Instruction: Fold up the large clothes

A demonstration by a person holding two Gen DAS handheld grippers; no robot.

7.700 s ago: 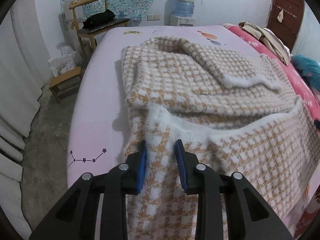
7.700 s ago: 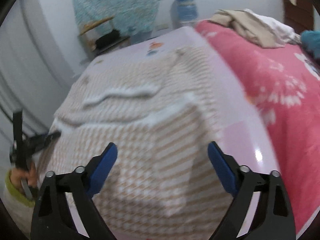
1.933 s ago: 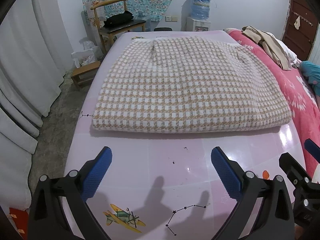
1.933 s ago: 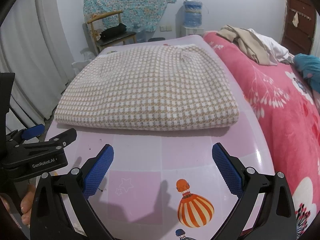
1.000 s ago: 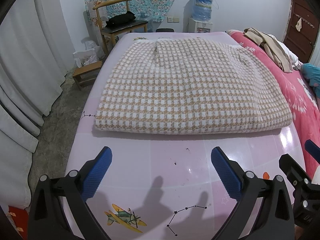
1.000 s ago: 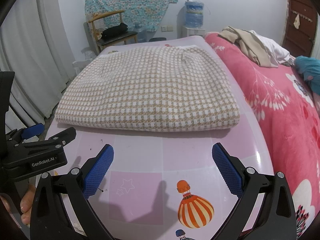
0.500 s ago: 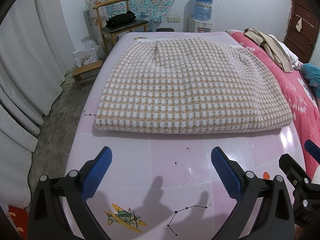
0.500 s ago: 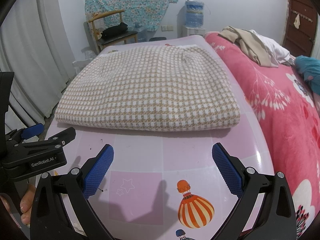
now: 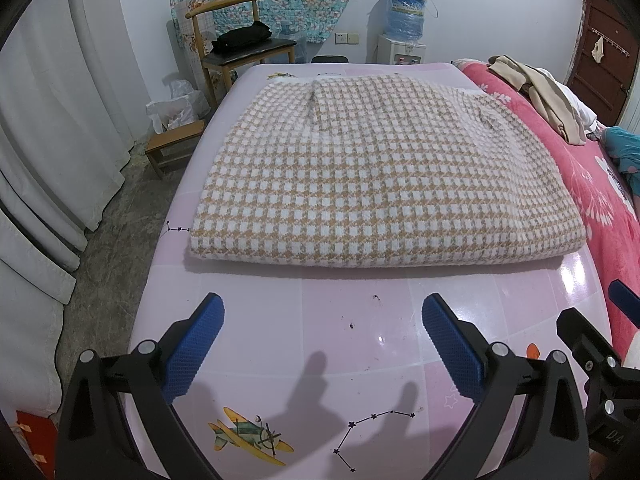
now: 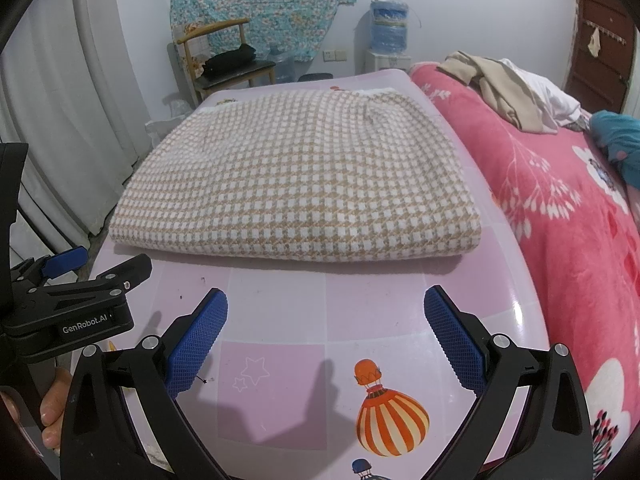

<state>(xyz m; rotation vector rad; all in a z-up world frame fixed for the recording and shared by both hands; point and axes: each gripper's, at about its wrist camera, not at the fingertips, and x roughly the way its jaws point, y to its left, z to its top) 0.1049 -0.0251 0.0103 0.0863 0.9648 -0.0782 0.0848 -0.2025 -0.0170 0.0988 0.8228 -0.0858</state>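
A tan-and-white houndstooth garment [image 9: 380, 172] lies folded into a thick rectangle on the pink glossy table [image 9: 360, 336]; the right wrist view shows the same garment [image 10: 304, 184] on the table [image 10: 352, 312]. My left gripper [image 9: 322, 316] hovers open over the bare pink surface, a short way in front of the fold's near edge. My right gripper [image 10: 326, 314] is also open and holds nothing, just as far from the fold. In the right wrist view the left gripper [image 10: 64, 276] appears at the left edge, held by a hand [image 10: 52, 412].
A pink flowered bed [image 10: 568, 216] runs along the table's right side, with beige clothes [image 10: 500, 84] piled on it. Beyond the table stand a wooden chair [image 9: 244, 48], a low stool [image 9: 176, 140] and a water dispenser [image 9: 404, 28]. White curtains [image 9: 48, 128] hang left.
7.7 s ago the left gripper was shut on the spread garment; now the garment lies folded and both grippers are open and drawn back. Over the last second nothing visibly moves.
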